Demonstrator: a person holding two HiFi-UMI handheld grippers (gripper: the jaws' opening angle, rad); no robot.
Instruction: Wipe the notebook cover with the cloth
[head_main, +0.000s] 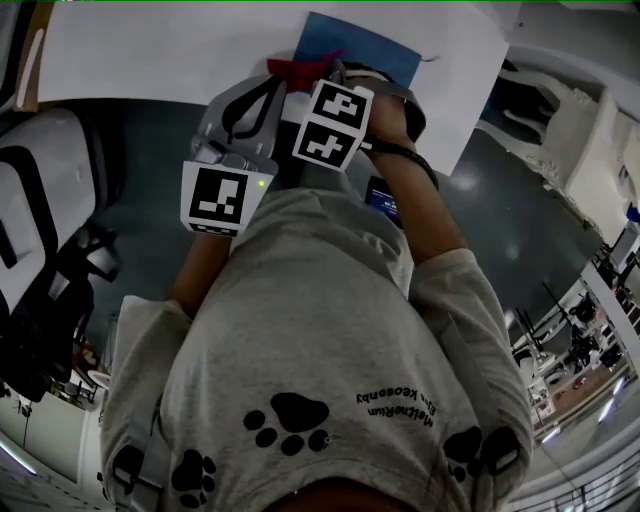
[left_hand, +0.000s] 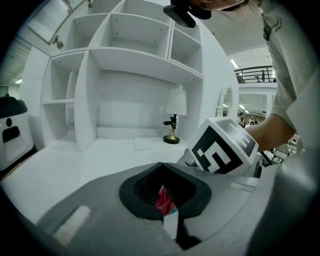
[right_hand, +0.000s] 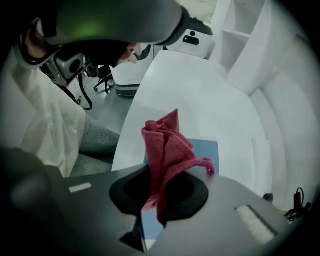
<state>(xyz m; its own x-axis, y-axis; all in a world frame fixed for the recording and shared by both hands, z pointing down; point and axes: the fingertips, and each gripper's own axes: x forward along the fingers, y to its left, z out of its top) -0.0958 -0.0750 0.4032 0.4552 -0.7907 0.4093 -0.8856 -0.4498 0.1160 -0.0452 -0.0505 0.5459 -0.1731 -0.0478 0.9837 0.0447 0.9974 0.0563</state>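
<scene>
A blue notebook (head_main: 372, 48) (right_hand: 207, 150) lies at the near edge of the white table (head_main: 150, 50). My right gripper (right_hand: 161, 197) (head_main: 335, 72) is shut on a red cloth (right_hand: 167, 145) (head_main: 298, 68), which bunches up past its jaws over the notebook's near end. The left gripper (left_hand: 166, 202) (head_main: 265, 95) sits close beside it on the left, jaws together. A sliver of red and blue shows in the gap between them; whether anything is pinched there is unclear. The right gripper's marker cube (left_hand: 222, 147) fills the right of the left gripper view.
A white shelf unit (left_hand: 125, 75) stands at the back of the table, with a small lamp (left_hand: 173, 122) on the tabletop. A white machine (head_main: 40, 200) stands left of the person, white chairs (head_main: 560, 110) to the right. The person's torso fills the lower head view.
</scene>
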